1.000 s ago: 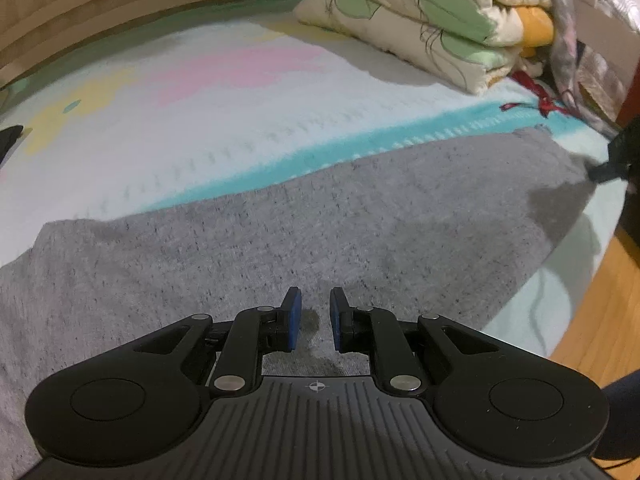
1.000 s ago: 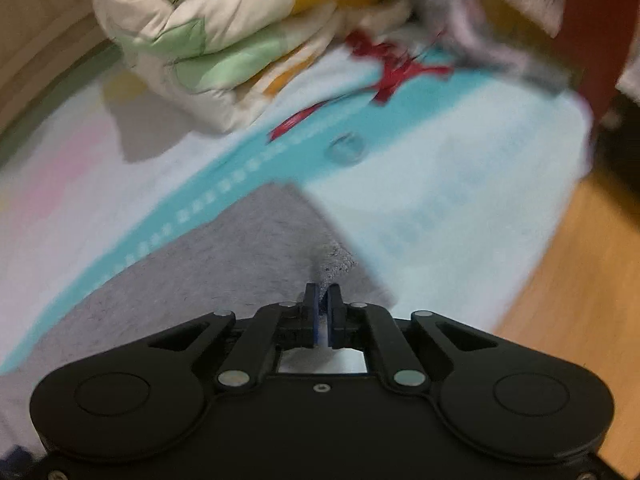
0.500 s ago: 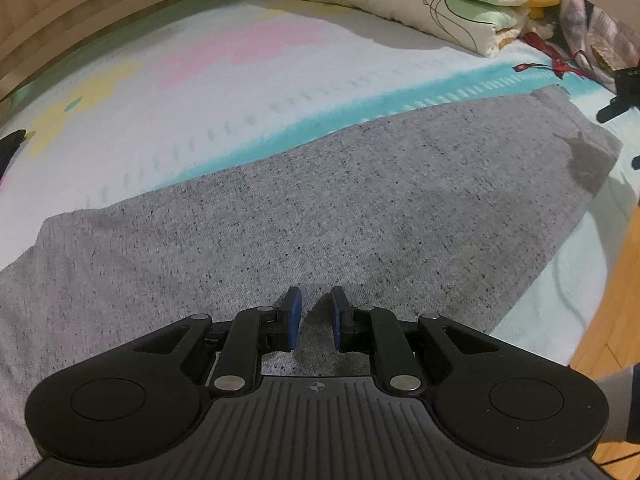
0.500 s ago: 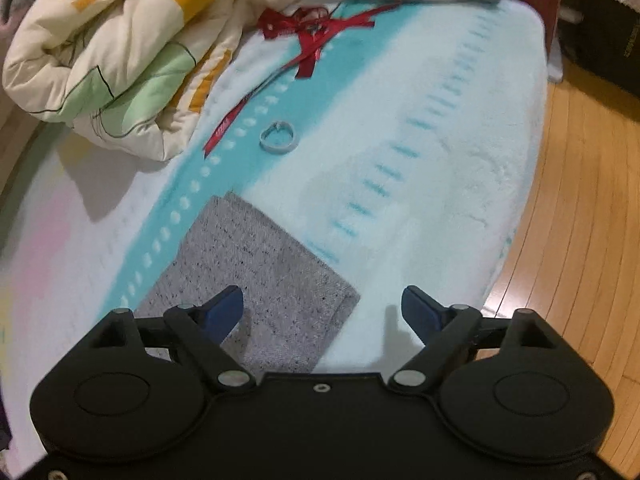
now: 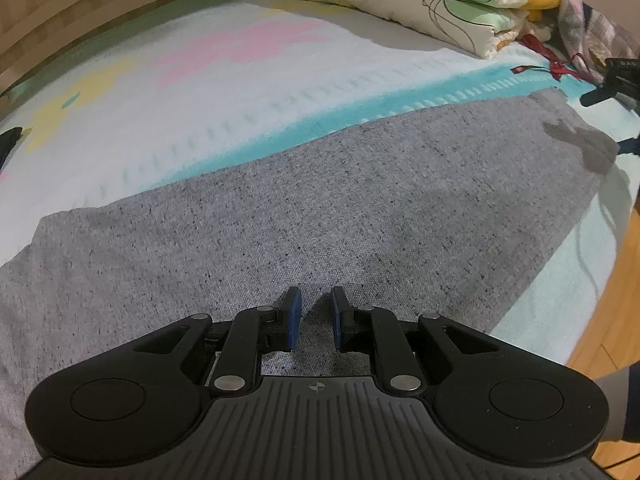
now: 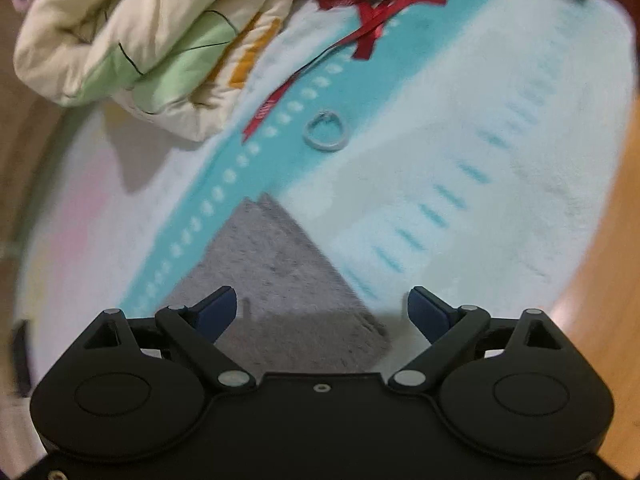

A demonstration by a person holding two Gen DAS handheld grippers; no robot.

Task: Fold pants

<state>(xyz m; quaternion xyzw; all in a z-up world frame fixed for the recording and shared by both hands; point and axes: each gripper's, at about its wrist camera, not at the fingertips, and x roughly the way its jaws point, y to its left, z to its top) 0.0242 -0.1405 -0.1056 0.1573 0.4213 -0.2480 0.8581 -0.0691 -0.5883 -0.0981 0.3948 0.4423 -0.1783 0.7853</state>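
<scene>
Now, left wrist view: left hand-held gripper [image 5: 316,318] narrowly parted, holding nothing, over grey pants [image 5: 300,216] flat on the bed [image 5: 240,92]. Right wrist view: right hand-held gripper [image 6: 322,308] now wide, pants' corner [image 6: 276,264] released; one fold seemingly laid.

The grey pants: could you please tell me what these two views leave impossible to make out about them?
- Left wrist view: the pants run off the left edge and under the left gripper, so the near hem is hidden.
- Right wrist view: motion blur smears the corner of the pants; layers cannot be counted.
- The right gripper body covers the cloth's near edge.
</scene>
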